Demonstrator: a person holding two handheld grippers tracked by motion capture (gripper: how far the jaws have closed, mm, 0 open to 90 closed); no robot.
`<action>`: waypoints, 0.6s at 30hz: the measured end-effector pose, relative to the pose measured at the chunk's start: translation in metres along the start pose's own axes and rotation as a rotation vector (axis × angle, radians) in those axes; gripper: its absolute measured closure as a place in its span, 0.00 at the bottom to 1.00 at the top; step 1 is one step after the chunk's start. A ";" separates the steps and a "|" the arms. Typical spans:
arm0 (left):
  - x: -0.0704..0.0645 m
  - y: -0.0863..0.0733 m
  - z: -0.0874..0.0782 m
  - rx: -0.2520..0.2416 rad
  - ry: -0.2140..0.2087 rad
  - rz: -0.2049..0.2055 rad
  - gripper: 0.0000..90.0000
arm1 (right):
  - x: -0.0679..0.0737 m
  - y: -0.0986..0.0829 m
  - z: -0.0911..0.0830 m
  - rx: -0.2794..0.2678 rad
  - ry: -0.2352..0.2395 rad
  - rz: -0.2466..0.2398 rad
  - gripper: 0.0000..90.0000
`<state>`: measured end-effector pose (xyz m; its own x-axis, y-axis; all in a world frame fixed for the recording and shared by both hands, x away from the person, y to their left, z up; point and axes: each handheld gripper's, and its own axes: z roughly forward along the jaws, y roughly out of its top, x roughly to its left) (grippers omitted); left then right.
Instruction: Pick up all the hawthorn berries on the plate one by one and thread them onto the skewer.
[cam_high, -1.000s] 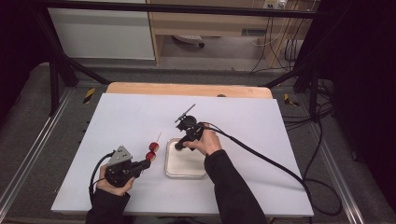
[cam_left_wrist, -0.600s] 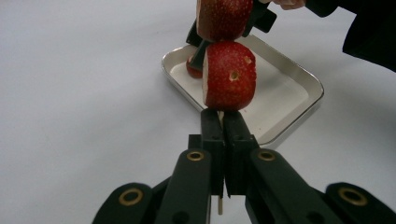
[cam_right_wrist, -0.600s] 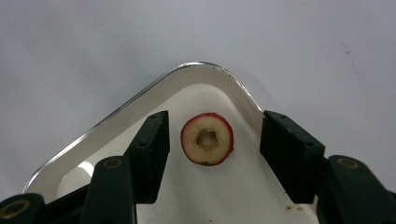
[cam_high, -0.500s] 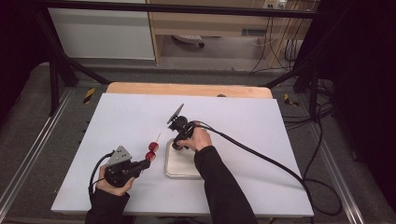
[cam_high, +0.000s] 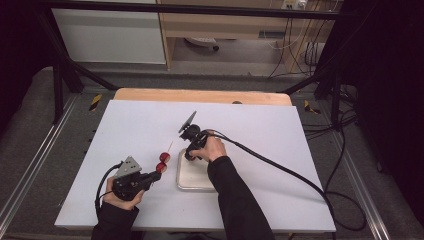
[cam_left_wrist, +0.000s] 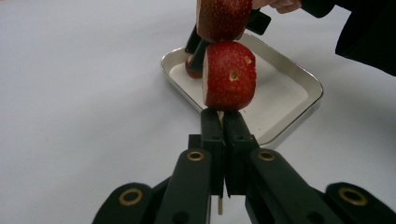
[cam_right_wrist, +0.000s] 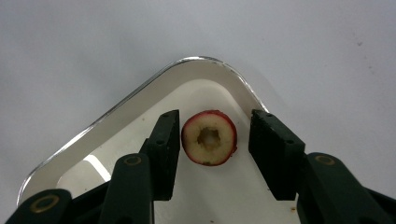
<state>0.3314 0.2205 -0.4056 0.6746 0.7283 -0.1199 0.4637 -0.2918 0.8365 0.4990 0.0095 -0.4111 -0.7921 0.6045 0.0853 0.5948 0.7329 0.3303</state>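
My left gripper (cam_left_wrist: 223, 114) is shut on a thin wooden skewer (cam_high: 169, 148) that carries two red fruit pieces (cam_left_wrist: 229, 74). In the high view it sits at the table's front left (cam_high: 153, 175), the fruit (cam_high: 162, 162) just left of a shallow metal tray (cam_high: 186, 184). My right gripper (cam_right_wrist: 212, 122) points down into the tray's far left corner, open. A red cored fruit slice (cam_right_wrist: 208, 137) lies flat on the tray floor between its jaws, clear of both pads. From the left gripper view that slice (cam_left_wrist: 190, 69) shows beside the right gripper's black jaws.
The tray (cam_right_wrist: 140, 95) rests on a white table sheet (cam_high: 280, 135) with a wooden strip (cam_high: 200, 95) along the far edge. A thick black cable (cam_high: 280, 167) trails right from the right gripper. Metal frame rails (cam_high: 30, 165) flank the table.
The right gripper has moved left and lowered from above the table into the tray's far corner, around the slice. The left gripper and its skewer have stayed put.
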 end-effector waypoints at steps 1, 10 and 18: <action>0.000 0.000 0.000 0.000 0.000 0.001 0.98 | 0.000 0.000 0.001 0.000 0.001 -0.002 0.61; 0.000 0.000 0.000 -0.002 0.001 0.002 0.98 | 0.000 0.000 0.002 0.004 0.013 0.013 0.68; -0.002 0.000 0.000 -0.006 0.002 0.003 0.98 | 0.002 -0.005 -0.022 -0.076 0.028 0.066 0.68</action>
<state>0.3301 0.2192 -0.4051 0.6752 0.7284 -0.1162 0.4582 -0.2906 0.8400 0.4920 0.0003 -0.3920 -0.7554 0.6412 0.1350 0.6347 0.6650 0.3936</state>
